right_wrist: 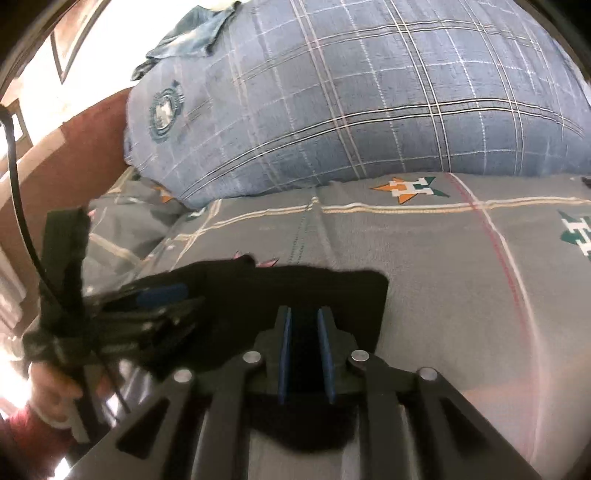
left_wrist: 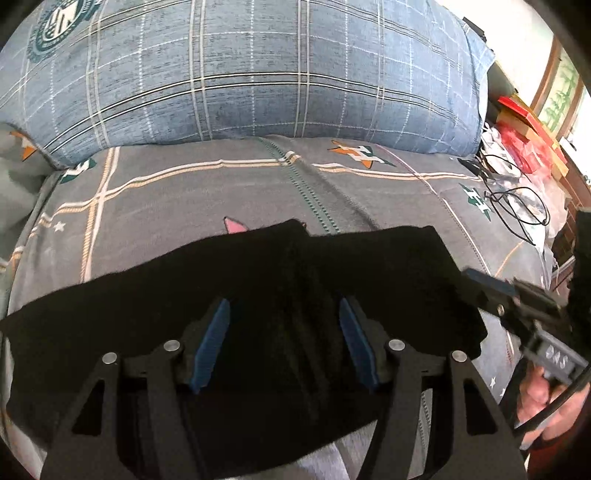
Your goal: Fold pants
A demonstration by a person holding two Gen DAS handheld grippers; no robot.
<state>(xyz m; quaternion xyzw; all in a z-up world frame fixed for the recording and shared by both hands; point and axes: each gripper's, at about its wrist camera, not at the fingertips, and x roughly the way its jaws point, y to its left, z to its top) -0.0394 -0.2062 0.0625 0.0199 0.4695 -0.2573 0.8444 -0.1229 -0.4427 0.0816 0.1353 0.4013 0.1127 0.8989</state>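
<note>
Two hand-held grippers are working over one pair of black pants (left_wrist: 258,295), which is lying flat and folded on the grey bedsheet (left_wrist: 166,195).

Nearest in the left wrist view, the left gripper (left_wrist: 284,347) is hovering over the middle of the pants with its two blue pads (left_wrist: 212,345) standing well apart; nothing is sitting between them but the cloth below, and whether the tips are touching it cannot be told.

In the right wrist view, the right gripper (right_wrist: 306,354) is showing its two blue pads (right_wrist: 284,354) drawn close with a narrow dark gap, over the right edge of the pants (right_wrist: 332,295); whether cloth is being pinched there cannot be told. Seen from the left camera, the right gripper (left_wrist: 480,284) is reaching in at the pants' right edge, and raised letters on its body seem to be reading "DAS". A hand (left_wrist: 543,402) is holding it; a hand (right_wrist: 55,398) in a red sleeve is holding the left one.

Farther off, star-shaped "H" emblems (left_wrist: 360,155) are showing on the sheet, three in the left view. Beyond them one blue plaid pillow (left_wrist: 240,74) is bearing a round crest (left_wrist: 62,26), its lettering unreadable. A black cable (left_wrist: 517,206) is looping at the bed's right edge.
</note>
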